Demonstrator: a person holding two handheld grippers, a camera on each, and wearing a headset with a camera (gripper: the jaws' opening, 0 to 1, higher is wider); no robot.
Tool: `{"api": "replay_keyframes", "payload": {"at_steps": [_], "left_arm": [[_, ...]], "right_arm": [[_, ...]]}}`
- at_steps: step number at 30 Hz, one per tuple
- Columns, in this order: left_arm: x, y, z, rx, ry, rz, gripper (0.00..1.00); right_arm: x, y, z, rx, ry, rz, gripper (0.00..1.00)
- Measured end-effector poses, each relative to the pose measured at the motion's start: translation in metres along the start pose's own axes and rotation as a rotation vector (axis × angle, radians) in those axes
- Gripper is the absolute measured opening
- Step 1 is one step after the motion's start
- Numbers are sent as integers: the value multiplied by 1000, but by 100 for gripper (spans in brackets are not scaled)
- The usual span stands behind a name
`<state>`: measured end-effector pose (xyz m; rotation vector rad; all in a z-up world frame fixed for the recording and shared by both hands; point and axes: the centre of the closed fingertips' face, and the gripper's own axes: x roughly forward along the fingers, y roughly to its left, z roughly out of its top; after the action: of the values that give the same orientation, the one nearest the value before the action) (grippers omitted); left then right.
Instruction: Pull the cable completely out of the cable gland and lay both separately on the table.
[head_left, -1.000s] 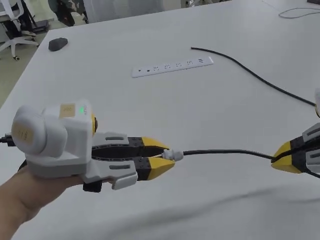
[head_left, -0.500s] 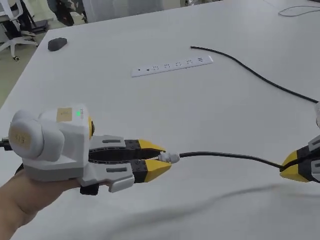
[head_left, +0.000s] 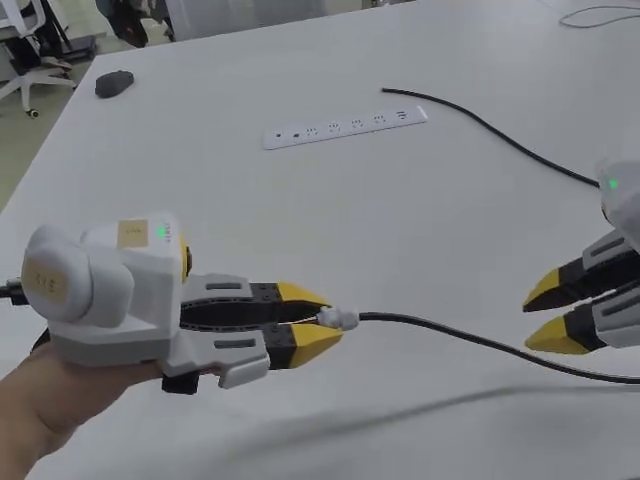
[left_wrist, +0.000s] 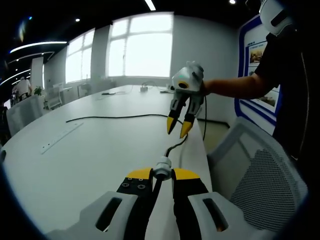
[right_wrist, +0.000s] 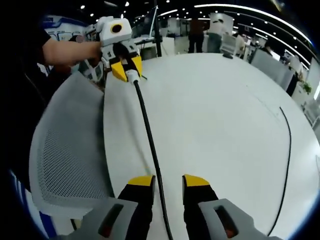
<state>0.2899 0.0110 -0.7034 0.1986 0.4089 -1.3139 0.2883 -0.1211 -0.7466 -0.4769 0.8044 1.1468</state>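
My left gripper (head_left: 325, 322) is shut on the small white cable gland (head_left: 340, 319), held just above the white table (head_left: 300, 230). A black cable (head_left: 480, 340) leaves the gland and sags rightward to the frame edge. My right gripper (head_left: 532, 322) stands open, its yellow fingers spread just above the cable. In the right gripper view the cable (right_wrist: 149, 145) runs loose between the open jaws (right_wrist: 168, 182) toward the gland (right_wrist: 132, 76) and the left gripper (right_wrist: 123, 67). The left gripper view shows the gland (left_wrist: 161, 166) pinched at the fingertips (left_wrist: 142, 174), with the open right gripper (left_wrist: 179, 127) beyond.
A white power strip (head_left: 345, 128) lies mid-table with a second black cable (head_left: 500, 145) running off to the right. A dark mouse (head_left: 114, 83) sits at the far left corner. A grey mesh chair (right_wrist: 65, 150) stands by the table edge below the grippers.
The right gripper has opened and let go of the cable, lifting slightly. The freed cable has sagged lower toward the table. The left gripper keeps holding the gland in place.
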Motion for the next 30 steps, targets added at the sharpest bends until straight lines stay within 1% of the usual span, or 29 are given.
{"api": "replay_keyframes", "payload": {"at_steps": [2, 3, 4, 5, 6, 7, 10, 13, 14, 17, 18, 20, 21, 23, 25, 28, 30], "left_arm": [[0, 0, 1, 2, -6, 2, 15], [0, -1, 2, -3, -9, -2, 15], [0, -1, 2, -1, -9, -3, 15], [0, -1, 2, 1, -8, -3, 15], [0, -1, 1, -1, -7, -3, 15], [0, -1, 2, -1, -8, -3, 15], [1, -2, 3, -1, -14, -7, 15], [4, -5, 5, 7, -19, -8, 15], [4, -5, 7, 17, -21, -5, 14], [5, -10, 13, 20, -43, -11, 14], [5, -10, 14, 15, -47, -13, 14], [6, -11, 16, 20, -51, -15, 14], [6, -11, 16, 19, -48, -16, 14], [6, -11, 16, 21, -48, -16, 14], [6, -11, 15, 20, -47, -16, 14], [7, -12, 15, 18, -52, -21, 14], [8, -12, 15, 14, -51, -21, 14]], "right_arm": [[0, 8, 14, 0, -7, 29, 17], [1, 11, 22, -12, -20, 35, 17], [2, 17, 34, -40, -50, 50, 16], [3, 22, 40, -41, -54, 67, 14], [5, 27, 51, -61, -72, 75, 13], [6, 30, 58, -81, -84, 77, 13], [12, 44, 82, -142, -111, 108, 10], [19, 49, 93, -168, -116, 118, 9], [20, 49, 94, -169, -116, 119, 9], [26, 52, 101, -183, -116, 128, 8], [27, 54, 101, -197, -117, 130, 8], [29, 54, 102, -198, -114, 135, 7], [30, 55, 101, -212, -107, 138, 6], [31, 54, 100, -217, -102, 133, 5], [32, 54, 99, -219, -103, 135, 4], [31, 51, 98, -237, -99, 125, 0], [32, 51, 97, -235, -99, 131, 0]]}}
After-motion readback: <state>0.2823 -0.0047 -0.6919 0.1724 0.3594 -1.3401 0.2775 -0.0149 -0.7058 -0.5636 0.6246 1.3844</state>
